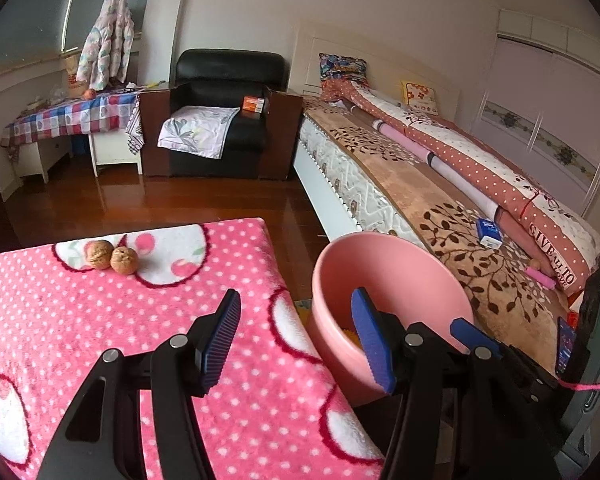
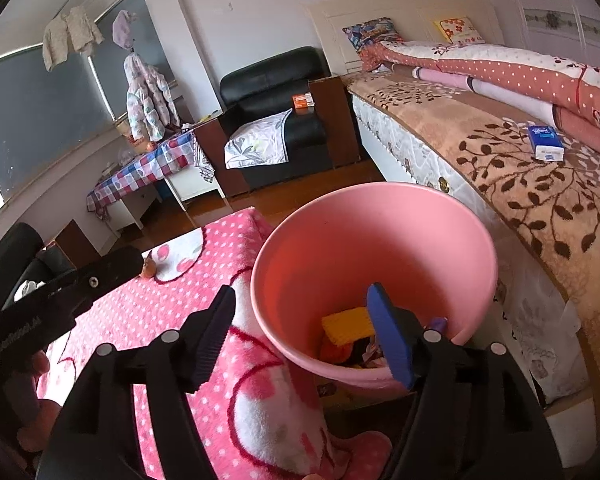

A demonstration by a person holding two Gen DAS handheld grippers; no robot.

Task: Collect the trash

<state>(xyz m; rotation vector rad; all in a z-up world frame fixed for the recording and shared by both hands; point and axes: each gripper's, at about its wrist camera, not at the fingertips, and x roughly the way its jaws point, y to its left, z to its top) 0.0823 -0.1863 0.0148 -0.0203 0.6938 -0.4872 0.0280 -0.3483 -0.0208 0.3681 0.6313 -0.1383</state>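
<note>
Two walnuts [image 1: 112, 260] are being left touching one another on the pink polka-dot blanket [image 1: 100, 340], well to the far side of the pink bin [image 2: 374, 280] that is being kept just beside the blanket's edge, between it and the bed [image 2: 520, 208]. The left gripper [image 1: 296, 340] is being held released over the blanket's edge near the bin, nothing between its jaws; the right gripper [image 2: 304, 332] is likewise being held spread and empty, just above the bin's rim. Inside the bin, a yellow ribbed piece [image 2: 348, 326] and darker scraps are being collected at the bottom. The walnuts are being judged light, hard and round, likely to roll on the soft pile, so each is probably best pinched across its widest part, one at a time, with the pads squarely on opposite sides
</note>
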